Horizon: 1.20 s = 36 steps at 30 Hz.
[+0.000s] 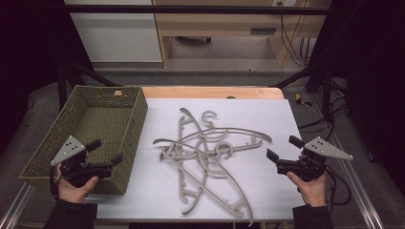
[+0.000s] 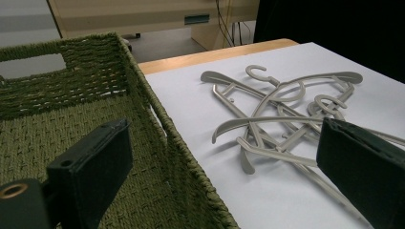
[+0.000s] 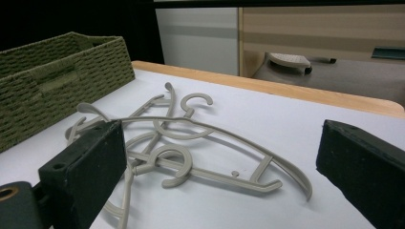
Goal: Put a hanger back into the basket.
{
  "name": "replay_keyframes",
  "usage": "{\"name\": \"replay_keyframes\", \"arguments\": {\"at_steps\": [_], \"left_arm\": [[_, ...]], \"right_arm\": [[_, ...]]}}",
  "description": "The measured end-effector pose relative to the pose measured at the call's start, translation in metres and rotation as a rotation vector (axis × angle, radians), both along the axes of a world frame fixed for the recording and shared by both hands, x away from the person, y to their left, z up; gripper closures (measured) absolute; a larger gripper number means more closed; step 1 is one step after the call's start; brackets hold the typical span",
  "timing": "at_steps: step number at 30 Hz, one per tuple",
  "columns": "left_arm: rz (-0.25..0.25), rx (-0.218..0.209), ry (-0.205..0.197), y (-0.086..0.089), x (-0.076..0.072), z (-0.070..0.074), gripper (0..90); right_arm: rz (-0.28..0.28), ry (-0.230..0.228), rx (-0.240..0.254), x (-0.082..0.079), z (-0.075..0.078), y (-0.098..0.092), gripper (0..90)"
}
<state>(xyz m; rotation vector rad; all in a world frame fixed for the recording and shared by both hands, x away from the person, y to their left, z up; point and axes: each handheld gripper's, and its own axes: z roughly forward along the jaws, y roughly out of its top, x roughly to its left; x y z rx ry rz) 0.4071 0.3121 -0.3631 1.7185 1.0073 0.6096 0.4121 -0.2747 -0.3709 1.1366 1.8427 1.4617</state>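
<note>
A tangle of grey plastic hangers (image 1: 210, 152) lies mid-table on the white sheet, reaching toward its near edge; they look light, stiff and smooth, and interlocked, so a pinch on one free arm or a hook neck would probably suit best. The green woven basket (image 1: 135, 126) sits empty at the table's left edge. The left gripper (image 1: 106, 152), above the basket's near right corner, and the right gripper (image 1: 284, 147), near the right edge, both stand spread wide, holding nothing.

High view looks down; both gripper views sit low, sharing the hangers (image 1: 210, 152) (image 2: 286, 119) (image 3: 191, 148).
</note>
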Motion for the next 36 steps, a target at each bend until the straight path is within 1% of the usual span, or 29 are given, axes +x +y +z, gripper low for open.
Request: {"name": "replay_keyframes", "arguments": {"at_steps": [2, 5, 6, 8, 10, 11, 12, 13, 15, 18, 20, 21, 22, 23, 24, 26, 30, 31, 33, 34, 36], "left_arm": [[-0.001, 0.002, 0.001, 0.0, 0.0, 0.0, 4.5], [-0.001, 0.0, 0.001, 0.001, 0.0, 0.0, 4.4], [-0.002, -0.001, 0.0, 0.001, -0.001, 0.0, 4.5], [-0.002, 0.001, -0.003, 0.001, -0.001, 0.001, 4.5], [-0.002, 0.002, -0.004, 0.0, -0.001, 0.001, 4.4], [-0.003, 0.003, -0.005, 0.0, -0.001, 0.002, 4.5], [-0.005, 0.007, -0.004, 0.0, -0.001, 0.002, 4.5], [-0.003, 0.009, -0.004, 0.0, -0.001, 0.001, 4.5], [-0.005, 0.008, -0.004, 0.0, -0.002, 0.002, 4.4], [-0.007, 0.008, -0.005, -0.001, -0.002, 0.002, 4.5], [-0.009, 0.014, -0.005, -0.001, -0.001, 0.002, 4.4], [-0.01, 0.014, -0.004, -0.001, -0.001, 0.002, 4.4], [-0.01, 0.013, -0.004, -0.002, -0.001, 0.002, 4.4], [-0.011, 0.014, -0.005, -0.002, -0.001, 0.002, 4.4], [-0.012, 0.014, -0.005, -0.002, -0.002, 0.002, 4.4], [-0.011, 0.016, -0.006, -0.002, -0.002, 0.002, 4.4], [-0.01, 0.014, -0.007, -0.001, -0.002, 0.003, 4.5], [-0.011, 0.015, -0.006, -0.001, -0.002, 0.002, 4.5], [-0.013, 0.018, -0.005, -0.002, -0.002, 0.002, 4.5], [-0.014, 0.019, -0.005, -0.002, -0.002, 0.002, 4.5], [-0.016, 0.02, -0.006, -0.003, -0.002, 0.002, 4.5]], "right_arm": [[0.004, -0.004, -0.005, 0.0, 0.0, 0.001, 3.2], [0.011, 0.003, -0.009, -0.001, 0.002, 0.005, 3.2], [0.023, 0.013, -0.018, -0.002, 0.003, 0.007, 3.3], [0.026, 0.011, -0.02, -0.001, 0.004, 0.01, 3.5], [0.037, 0.025, -0.024, -0.002, 0.005, 0.014, 3.8], [0.044, 0.029, -0.031, -0.002, 0.005, 0.017, 3.9], [0.066, 0.039, -0.061, -0.001, 0.005, 0.023, 4.0], [0.066, 0.039, -0.061, -0.001, 0.005, 0.023, 4.0], [0.083, 0.048, -0.073, 0.0, 0.005, 0.03, 5.0], [0.109, 0.077, -0.105, 0.001, 0.003, 0.043, 5.9], [0.123, 0.108, -0.126, 0.003, 0.0, 0.052, 6.1], [0.132, 0.114, -0.136, 0.003, -0.002, 0.054, 6.3], [0.143, 0.142, -0.162, 0.005, -0.006, 0.062, 6.6], [0.143, 0.142, -0.162, 0.005, -0.006, 0.062, 6.6], [0.155, 0.171, -0.183, 0.006, -0.009, 0.068, 7.9], [0.162, 0.177, -0.192, 0.007, -0.011, 0.07, 8.7], [0.181, 0.236, -0.242, 0.01, -0.019, 0.081, 10.9], [0.202, 0.262, -0.279, 0.012, -0.024, 0.086, 13.0], [0.202, 0.271, -0.288, 0.013, -0.026, 0.088, 13.1], [0.212, 0.276, -0.307, 0.014, -0.029, 0.09, 13.9], [0.211, 0.303, -0.323, 0.015, -0.033, 0.095, 15.4]]}}
